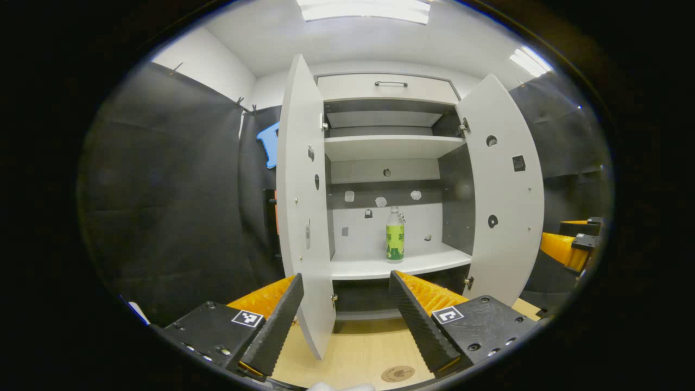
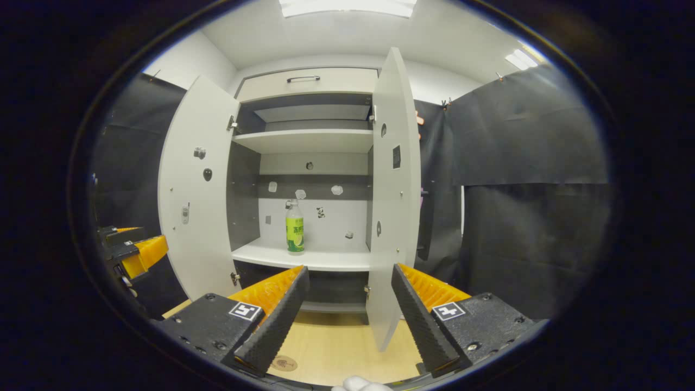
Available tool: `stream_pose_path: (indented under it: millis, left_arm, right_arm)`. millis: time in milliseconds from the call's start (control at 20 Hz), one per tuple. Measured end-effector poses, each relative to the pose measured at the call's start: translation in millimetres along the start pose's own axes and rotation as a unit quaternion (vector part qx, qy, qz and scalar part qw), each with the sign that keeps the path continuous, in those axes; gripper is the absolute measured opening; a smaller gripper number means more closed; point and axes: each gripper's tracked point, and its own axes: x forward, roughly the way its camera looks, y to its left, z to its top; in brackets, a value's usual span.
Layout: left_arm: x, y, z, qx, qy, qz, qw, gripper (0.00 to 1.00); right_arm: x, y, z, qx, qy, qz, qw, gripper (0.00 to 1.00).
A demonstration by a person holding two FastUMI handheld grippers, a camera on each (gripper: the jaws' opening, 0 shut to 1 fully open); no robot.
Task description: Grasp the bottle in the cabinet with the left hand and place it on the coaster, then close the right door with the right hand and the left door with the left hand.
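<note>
Bottle (image 1: 395, 234) upright on lower cabinet shelf (image 1: 374, 266), green label, pale cap. Coaster (image 1: 398, 373) bare on wooden counter (image 1: 353, 347), near edge, in front of cabinet. Left door (image 1: 301, 217) and right door (image 1: 507, 201) both swung wide open. Left tool (image 1: 346, 312) spread open, gripping nothing, aimed at bottle, well short of shelf. Right tool (image 2: 347, 309) likewise open and empty, facing cabinet. Left to do: bottle to coaster, both doors shut.
</note>
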Motion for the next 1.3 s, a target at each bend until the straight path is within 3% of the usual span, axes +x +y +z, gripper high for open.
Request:
stream_pose_path:
  millis: [500, 1050, 1300]
  left_arm:
    - [73.1, -34.1, 9.6, -0.016, -0.012, -0.03, 0.999, 0.98]
    - [255.0, -92.6, 67.2, -0.025, -0.073, -0.051, 0.996, 0.99]
    - [319.8, -121.0, 69.4, -0.041, -0.057, -0.065, 0.995, 0.98]
  right_arm:
    - [20.3, 7.4, 5.9, -0.005, 0.01, 0.009, 1.0, 0.99]
    - [29.0, 4.2, 4.1, -0.025, 0.03, -0.003, 0.999, 1.0]
    - [34.1, -2.4, 2.7, -0.022, 0.041, -0.015, 0.999, 1.0]
